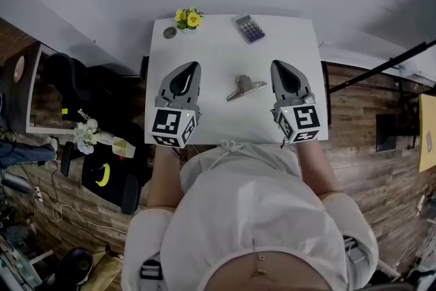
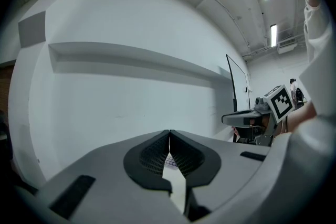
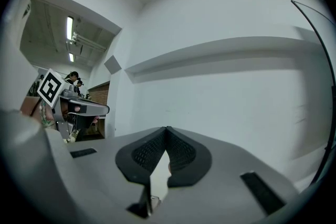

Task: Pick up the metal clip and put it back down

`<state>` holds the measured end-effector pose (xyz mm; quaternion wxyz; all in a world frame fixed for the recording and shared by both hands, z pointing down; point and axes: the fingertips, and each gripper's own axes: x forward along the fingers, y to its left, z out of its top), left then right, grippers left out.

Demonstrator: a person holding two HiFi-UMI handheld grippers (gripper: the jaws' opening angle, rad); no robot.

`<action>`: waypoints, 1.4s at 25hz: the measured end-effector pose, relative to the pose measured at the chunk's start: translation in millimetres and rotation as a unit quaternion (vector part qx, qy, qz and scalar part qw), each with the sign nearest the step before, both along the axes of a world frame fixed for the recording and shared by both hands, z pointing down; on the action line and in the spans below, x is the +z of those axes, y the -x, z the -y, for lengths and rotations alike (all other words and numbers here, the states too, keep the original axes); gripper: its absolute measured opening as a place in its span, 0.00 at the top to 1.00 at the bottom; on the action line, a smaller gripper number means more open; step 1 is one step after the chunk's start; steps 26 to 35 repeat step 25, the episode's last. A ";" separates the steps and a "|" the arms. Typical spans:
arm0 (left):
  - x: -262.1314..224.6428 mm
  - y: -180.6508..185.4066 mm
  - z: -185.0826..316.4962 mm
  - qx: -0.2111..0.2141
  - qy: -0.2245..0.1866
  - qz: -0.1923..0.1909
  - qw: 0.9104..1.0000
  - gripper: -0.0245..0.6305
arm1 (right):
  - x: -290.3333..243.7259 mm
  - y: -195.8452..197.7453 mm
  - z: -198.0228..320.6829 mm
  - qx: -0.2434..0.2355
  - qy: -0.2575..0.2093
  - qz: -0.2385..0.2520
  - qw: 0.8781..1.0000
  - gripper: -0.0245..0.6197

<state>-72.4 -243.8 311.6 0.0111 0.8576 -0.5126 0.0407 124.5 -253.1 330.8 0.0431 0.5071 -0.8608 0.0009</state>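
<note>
The metal clip (image 1: pixel 244 88) lies on the white table (image 1: pixel 211 51), midway between my two grippers and touched by neither. To its left my left gripper (image 1: pixel 190 67) hovers with its jaws shut and nothing in them; its own view shows the gripper (image 2: pixel 169 135) with tips meeting. On the clip's right my right gripper (image 1: pixel 278 66) is also shut and empty, its tips (image 3: pixel 167 130) pressed together in the right gripper view. Both point toward the table's far edge.
A small pot of yellow flowers (image 1: pixel 188 18) and a round dark object (image 1: pixel 169 32) stand at the table's far left corner. A calculator (image 1: pixel 250 28) lies at the far middle. A white wall rises beyond the table.
</note>
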 end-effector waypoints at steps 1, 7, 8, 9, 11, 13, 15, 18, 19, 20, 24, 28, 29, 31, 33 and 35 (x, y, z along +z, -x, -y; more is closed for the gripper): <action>0.8 0.0 -0.1 -0.001 0.001 0.001 1.000 0.93 | 0.9 1.1 0.0 -0.002 0.001 0.001 1.000 0.96; 9.6 -2.1 2.5 -0.001 0.008 0.015 1.000 0.93 | 6.4 6.0 3.4 -0.006 0.009 0.002 1.000 0.96; 12.3 -2.2 3.0 -0.001 0.011 0.019 1.000 0.93 | 7.2 7.7 3.7 -0.006 0.009 0.002 1.000 0.96; 14.9 -1.9 3.4 -0.002 0.014 0.023 1.000 0.93 | 8.0 9.7 3.7 -0.006 0.009 0.002 1.000 0.96; 18.3 -1.4 3.3 -0.003 0.018 0.024 1.000 0.93 | 9.8 13.2 3.0 -0.009 0.011 0.002 1.000 0.96; 20.2 -1.7 2.6 -0.004 0.019 0.022 1.000 0.93 | 12.2 14.6 2.0 -0.011 0.013 0.003 1.000 0.96; 21.7 -1.9 2.2 -0.006 0.020 0.020 1.000 0.93 | 14.3 14.9 1.8 -0.012 0.015 0.003 1.000 0.96; 21.7 -2.9 1.8 -0.006 0.019 0.017 1.000 0.93 | 16.2 14.0 1.8 -0.010 0.018 0.000 1.000 0.96; 21.1 -3.3 1.6 -0.006 0.018 0.017 1.000 0.93 | 16.5 13.7 1.8 -0.009 0.019 -0.001 1.000 0.96; 20.6 -3.6 1.2 -0.006 0.017 0.016 1.000 0.93 | 16.8 13.7 1.7 -0.009 0.019 -0.003 1.000 0.96; 18.8 -4.7 -0.4 -0.005 0.015 0.017 1.000 0.93 | 16.4 14.7 -0.7 -0.011 0.019 -0.007 1.000 0.96; 18.3 -5.1 -0.9 -0.005 0.014 0.017 1.000 0.93 | 16.1 14.8 -1.7 -0.012 0.018 -0.008 1.000 0.96; 18.3 -5.1 -0.9 -0.005 0.014 0.017 1.000 0.93 | 16.1 14.8 -1.7 -0.012 0.018 -0.008 1.000 0.96; 18.3 -5.1 -0.9 -0.005 0.014 0.017 1.000 0.93 | 16.1 14.8 -1.7 -0.012 0.018 -0.008 1.000 0.96; 18.3 -5.1 -0.9 -0.005 0.014 0.017 1.000 0.93 | 16.1 14.8 -1.7 -0.012 0.018 -0.008 1.000 0.96; 18.3 -5.1 -0.9 -0.005 0.014 0.017 1.000 0.93 | 16.1 14.8 -1.7 -0.012 0.018 -0.008 1.000 0.96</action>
